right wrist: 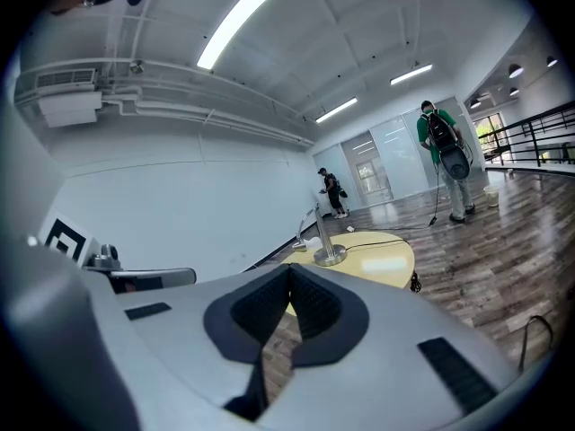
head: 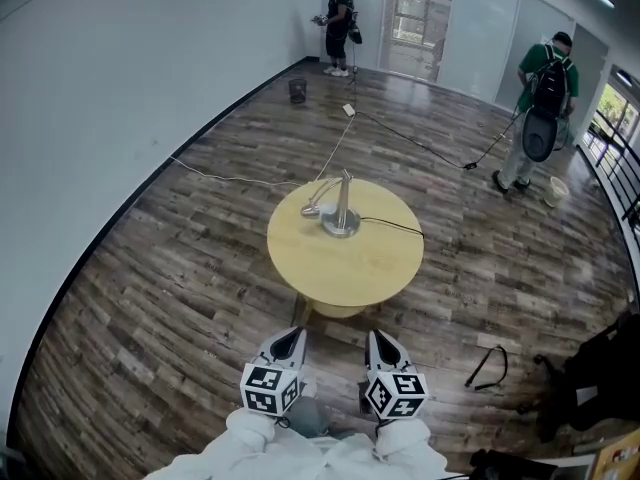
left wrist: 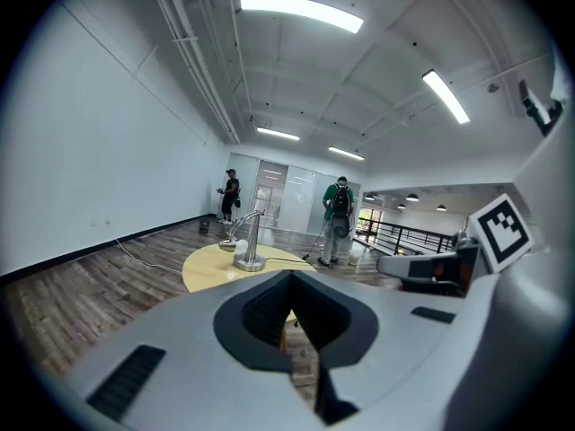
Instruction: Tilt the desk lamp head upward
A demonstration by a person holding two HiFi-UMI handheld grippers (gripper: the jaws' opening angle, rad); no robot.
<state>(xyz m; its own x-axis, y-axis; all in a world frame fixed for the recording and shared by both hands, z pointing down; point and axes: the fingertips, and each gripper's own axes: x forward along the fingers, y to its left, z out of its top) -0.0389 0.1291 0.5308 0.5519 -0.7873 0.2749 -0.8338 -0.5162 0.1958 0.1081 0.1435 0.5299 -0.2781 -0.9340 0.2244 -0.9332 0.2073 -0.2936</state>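
Jaws of the left gripper (head: 289, 338) and right gripper (head: 382, 341) are sitting closed and empty, likely because the lamp (head: 342, 211) is standing well apart on the counter's (head: 300, 268) far side, its head (head: 312, 209) drooping left.

Bright ceiling strip lights (left wrist: 301, 12), sharp, fisheye-warped edges.

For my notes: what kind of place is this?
Probably an open office or commercial hall: dark wood-plank floor, long ceiling strip lights, and a round pale wooden table carrying a silver desk lamp.
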